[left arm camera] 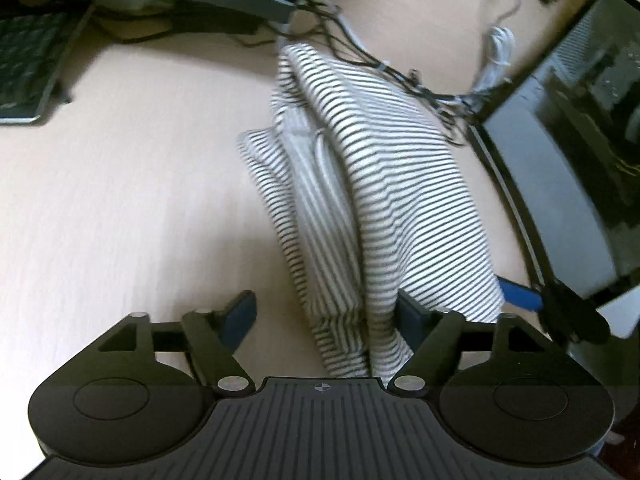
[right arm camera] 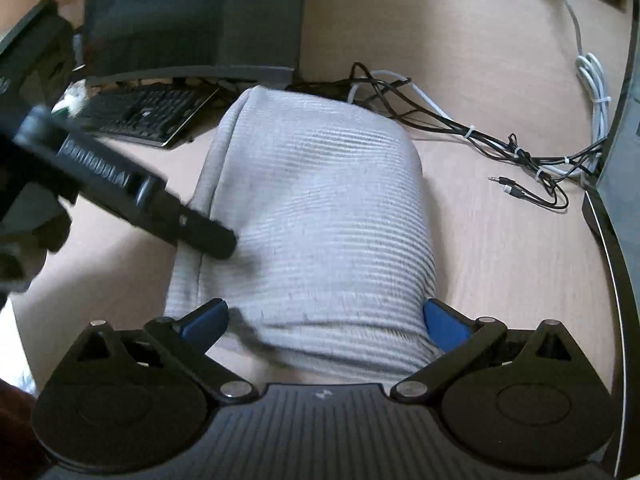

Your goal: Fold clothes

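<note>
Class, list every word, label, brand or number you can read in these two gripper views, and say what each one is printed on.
Raised lettering on the left gripper body, seen in the right wrist view: too blurred to read.
Small round mark on each gripper's ribbed base: a symbol, no words.
Keyboard key legends: too small to read.
Monitor screen: no legible text.
Striped garment: no print visible.

Your left gripper [left arm camera: 326,316] is matte black, with a ribbed plate between two round discs, angled links on silver pins, and dark blue fingertips [left arm camera: 240,314]; a small crosshair mark sits on the plate's front edge. Your right gripper [right arm camera: 324,318] has the same build, its pads [right arm camera: 444,322] a brighter blue, with a small pale logo on the plate. Seen from the right wrist, the left gripper's long black side carries raised lettering too blurred to read.
</note>
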A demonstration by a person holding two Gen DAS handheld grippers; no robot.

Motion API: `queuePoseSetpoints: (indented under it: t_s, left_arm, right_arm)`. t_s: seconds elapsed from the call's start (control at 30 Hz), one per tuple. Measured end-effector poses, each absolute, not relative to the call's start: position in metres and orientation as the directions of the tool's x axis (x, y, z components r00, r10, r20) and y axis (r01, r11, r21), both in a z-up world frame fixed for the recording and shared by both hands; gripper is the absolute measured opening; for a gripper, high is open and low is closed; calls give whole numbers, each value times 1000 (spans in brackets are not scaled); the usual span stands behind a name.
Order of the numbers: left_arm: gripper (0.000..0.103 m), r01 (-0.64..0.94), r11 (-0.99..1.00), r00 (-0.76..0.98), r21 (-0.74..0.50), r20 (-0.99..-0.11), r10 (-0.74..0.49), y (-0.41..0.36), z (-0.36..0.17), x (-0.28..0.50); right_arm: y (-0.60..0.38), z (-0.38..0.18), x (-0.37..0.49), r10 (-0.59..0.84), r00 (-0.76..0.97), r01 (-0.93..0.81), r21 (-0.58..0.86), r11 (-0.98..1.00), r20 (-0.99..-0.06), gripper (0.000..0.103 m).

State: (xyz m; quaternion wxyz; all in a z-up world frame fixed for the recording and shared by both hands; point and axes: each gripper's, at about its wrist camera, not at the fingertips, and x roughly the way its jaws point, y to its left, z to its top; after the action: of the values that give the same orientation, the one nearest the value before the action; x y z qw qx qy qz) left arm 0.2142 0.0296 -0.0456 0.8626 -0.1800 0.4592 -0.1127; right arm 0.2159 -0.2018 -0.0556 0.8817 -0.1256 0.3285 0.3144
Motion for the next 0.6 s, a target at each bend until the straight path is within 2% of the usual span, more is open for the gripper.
queuePoseSetpoints:
  t_s: [0.23,0.37,0.6]
  left_arm:
    - [80,-18,929,593,-369,-752,-288,16,-35,186]
    - [75,-45,937,613,-346,-751,-247,9,-29,169]
    - [73,-110,900,672,-422,-699,-246,50,-19,163]
  right_arm:
    - [-215,-72,212,484,559,-617,53,785,-673,103]
    - [-208,-71,211,458,572,-596,39,802,-681,103]
    - [-200,-70,213,414,563,-583,12,813,-715,103]
